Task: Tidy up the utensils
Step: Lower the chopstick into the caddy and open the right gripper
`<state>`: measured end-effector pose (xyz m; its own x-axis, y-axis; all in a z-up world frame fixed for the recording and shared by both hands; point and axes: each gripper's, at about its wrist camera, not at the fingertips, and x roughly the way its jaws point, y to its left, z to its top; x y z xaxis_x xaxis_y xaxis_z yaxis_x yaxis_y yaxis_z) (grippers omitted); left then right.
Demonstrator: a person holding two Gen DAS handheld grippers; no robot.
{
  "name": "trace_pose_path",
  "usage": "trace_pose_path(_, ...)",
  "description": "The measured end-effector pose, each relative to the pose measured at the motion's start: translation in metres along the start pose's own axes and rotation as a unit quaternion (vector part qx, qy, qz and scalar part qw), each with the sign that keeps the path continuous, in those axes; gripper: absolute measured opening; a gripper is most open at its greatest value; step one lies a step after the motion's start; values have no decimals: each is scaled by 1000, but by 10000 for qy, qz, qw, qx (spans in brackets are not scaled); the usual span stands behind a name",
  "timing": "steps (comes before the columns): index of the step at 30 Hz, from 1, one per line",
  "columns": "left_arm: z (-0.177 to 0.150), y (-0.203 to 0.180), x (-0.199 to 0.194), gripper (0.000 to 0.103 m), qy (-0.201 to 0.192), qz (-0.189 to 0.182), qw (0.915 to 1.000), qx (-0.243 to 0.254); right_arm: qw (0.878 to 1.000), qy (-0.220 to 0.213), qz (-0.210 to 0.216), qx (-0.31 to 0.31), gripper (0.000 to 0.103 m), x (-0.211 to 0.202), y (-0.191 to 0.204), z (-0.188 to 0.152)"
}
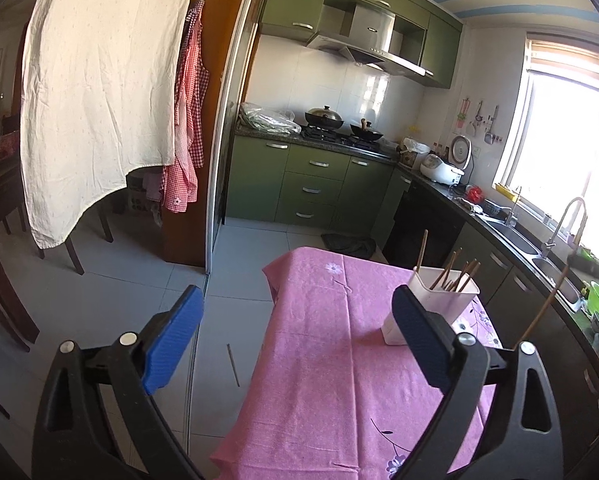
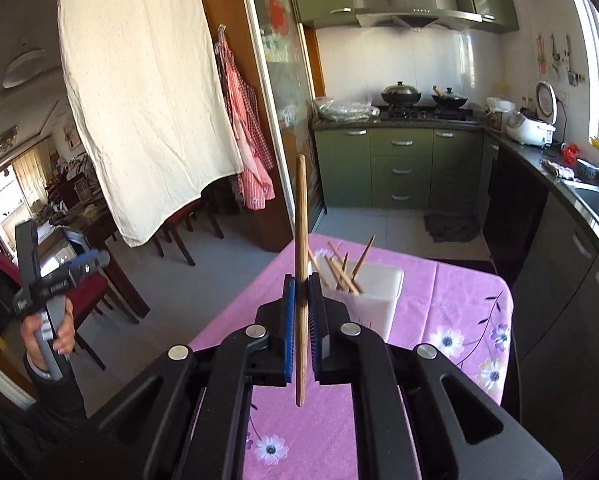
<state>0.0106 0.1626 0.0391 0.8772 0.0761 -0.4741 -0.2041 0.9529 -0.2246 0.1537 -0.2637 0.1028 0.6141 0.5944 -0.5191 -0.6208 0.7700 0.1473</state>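
Right gripper (image 2: pixel 301 292) pinching wooden chopstick (image 2: pixel 301 240) upright, just short of white holder (image 2: pixel 373 300) on pink tablecloth (image 2: pixel 451 292); holder already contains several chopsticks (image 2: pixel 341 270), leaning; left gripper (image 1: pixel 299 336) spread wide, nothing between pads, holder beside its right pad; stray chopstick (image 1: pixel 233 364) on floor, well left of holder.

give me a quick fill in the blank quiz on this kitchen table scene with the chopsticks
1. The right tool is shut on a single ____.
2. The left tool is ____, with nothing between its pads.
3. The white holder stands on a ____ tablecloth.
4. One chopstick lies on the ____, beside the table.

Missing words: chopstick; open; pink; floor
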Motion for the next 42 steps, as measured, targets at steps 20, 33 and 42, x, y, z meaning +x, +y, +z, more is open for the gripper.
trace_pose_path(20,-71,-85,41,96,44,-109,9936,1122,9959,-177,-694,545,7,122,-100,82)
trace_pose_path(33,-70,-96,54,96,217,-190,9932,1128,9956,325,-717,501,8,193,-112,17)
trace_pose_path(42,-70,-106,52,96,261,-191,9920,1219,9968,-32,-723,330,21,146,-99,-6)
